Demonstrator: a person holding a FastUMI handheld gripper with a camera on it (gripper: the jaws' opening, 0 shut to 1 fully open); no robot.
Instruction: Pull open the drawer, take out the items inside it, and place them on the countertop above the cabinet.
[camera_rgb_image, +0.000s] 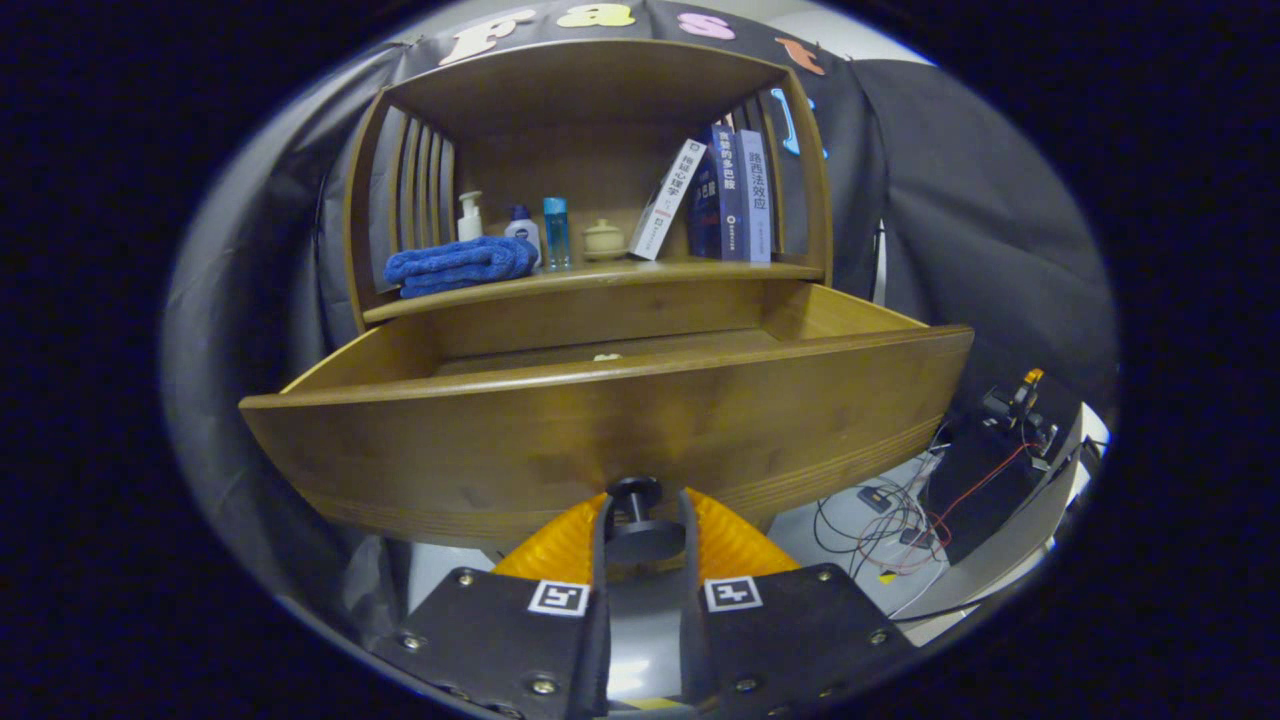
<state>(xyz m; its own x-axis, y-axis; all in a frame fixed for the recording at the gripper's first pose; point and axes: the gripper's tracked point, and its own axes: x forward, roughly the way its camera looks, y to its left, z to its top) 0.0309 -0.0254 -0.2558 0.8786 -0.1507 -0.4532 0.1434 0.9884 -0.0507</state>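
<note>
A wooden cabinet holds a pulled-out drawer (600, 430) whose front panel stands just ahead of me. Its dark round knob (637, 495) sits between my fingers, and my gripper (640, 520) is shut on it. Over the drawer's front edge I see the inside bottom, with a small pale item (606, 356) barely showing near the back. The countertop (600, 278) above the drawer carries a folded blue towel (460, 265), several small bottles (520, 230), a small lidded jar (604, 240) and leaning books (715, 195).
Right of the cabinet, low down, lie tangled cables (890, 525) and a dark box with equipment (990, 470). Black cloth hangs behind and beside the cabinet. A slatted side panel (415, 180) closes the shelf's left end.
</note>
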